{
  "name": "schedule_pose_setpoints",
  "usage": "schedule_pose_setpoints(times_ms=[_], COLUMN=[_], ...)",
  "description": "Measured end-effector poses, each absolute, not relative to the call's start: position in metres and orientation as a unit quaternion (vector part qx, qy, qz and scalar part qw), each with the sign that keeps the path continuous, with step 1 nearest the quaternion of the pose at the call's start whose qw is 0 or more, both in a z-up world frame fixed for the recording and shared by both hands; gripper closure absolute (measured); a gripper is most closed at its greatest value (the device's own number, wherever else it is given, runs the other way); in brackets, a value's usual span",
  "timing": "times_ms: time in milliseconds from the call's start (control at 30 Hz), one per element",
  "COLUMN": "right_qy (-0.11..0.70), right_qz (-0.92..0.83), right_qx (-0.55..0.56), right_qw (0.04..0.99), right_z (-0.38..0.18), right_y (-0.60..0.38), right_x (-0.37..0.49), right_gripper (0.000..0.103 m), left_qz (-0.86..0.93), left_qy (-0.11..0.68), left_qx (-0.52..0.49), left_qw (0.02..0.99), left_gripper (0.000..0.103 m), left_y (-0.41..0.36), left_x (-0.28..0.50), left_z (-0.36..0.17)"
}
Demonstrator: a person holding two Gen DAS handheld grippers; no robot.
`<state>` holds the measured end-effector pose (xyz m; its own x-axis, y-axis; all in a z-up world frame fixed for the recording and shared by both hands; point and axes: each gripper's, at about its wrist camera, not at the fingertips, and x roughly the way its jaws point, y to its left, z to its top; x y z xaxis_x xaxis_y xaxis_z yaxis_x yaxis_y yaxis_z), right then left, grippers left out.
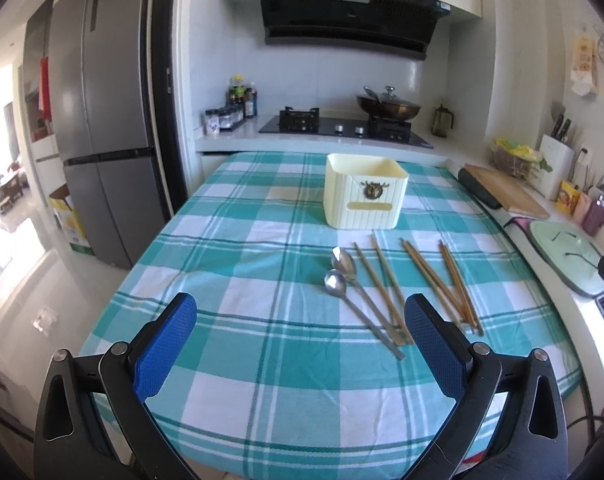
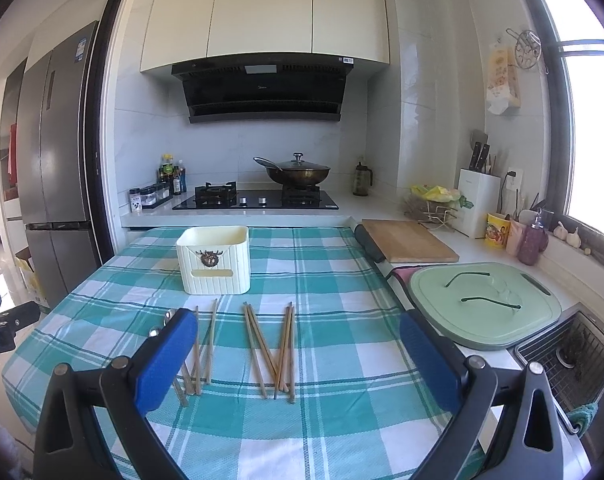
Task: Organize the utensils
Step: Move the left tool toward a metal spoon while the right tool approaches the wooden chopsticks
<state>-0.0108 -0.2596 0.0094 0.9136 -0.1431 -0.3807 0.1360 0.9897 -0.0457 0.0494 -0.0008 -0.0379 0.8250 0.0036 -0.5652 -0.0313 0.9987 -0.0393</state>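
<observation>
A cream ribbed utensil box [image 1: 365,196] [image 2: 214,261] stands upright and empty-looking on the teal checked tablecloth [image 1: 262,216] [image 2: 333,280]. In front of it lie two metal spoons [image 1: 343,280] [image 2: 166,320] and several wooden chopsticks [image 1: 433,280] [image 2: 262,344], fanned out loosely. My left gripper [image 1: 302,332] hovers open over the near cloth, left of the utensils. My right gripper [image 2: 298,352] is open too, above the chopsticks, its left finger [image 2: 170,356] hiding part of the spoons. Neither holds anything.
Behind the table runs a counter with a gas hob [image 2: 258,199], a lidded wok [image 2: 298,172] and spice jars [image 2: 150,196]. To the right sit a wooden board [image 2: 405,240], a green lid [image 2: 485,304] and a sink [image 2: 569,352]. A fridge [image 1: 98,120] stands left.
</observation>
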Motion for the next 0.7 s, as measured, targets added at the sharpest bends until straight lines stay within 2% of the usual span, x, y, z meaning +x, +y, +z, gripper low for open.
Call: schedule_pose_setpoints(times_ms=[233, 533, 700], right_qy=[0.201, 0.239, 0.258], right_qz=[-0.083, -0.092, -0.089], right_qx=[-0.003, 0.002, -0.002], right_qw=[0.976, 0.967, 0.962], right_z=[-0.009, -0.055, -0.075], right_y=[-0.278, -0.301, -0.313], right_x=[0.006, 0.036, 0.050], right_gripper=[0.000, 0.000, 0.000], left_qz=[0.008, 0.043, 0.074], left_qy=[0.328, 0.394, 0.394], left_qx=[-0.030, -0.035, -0.039], left_qw=[0.944, 0.917, 0.915], left_gripper=[0.000, 0.000, 0.000], left_y=[-0.015, -0.040, -0.048], left_x=[0.081, 0.149, 0.179], left_z=[-0.066, -0.140, -0.160])
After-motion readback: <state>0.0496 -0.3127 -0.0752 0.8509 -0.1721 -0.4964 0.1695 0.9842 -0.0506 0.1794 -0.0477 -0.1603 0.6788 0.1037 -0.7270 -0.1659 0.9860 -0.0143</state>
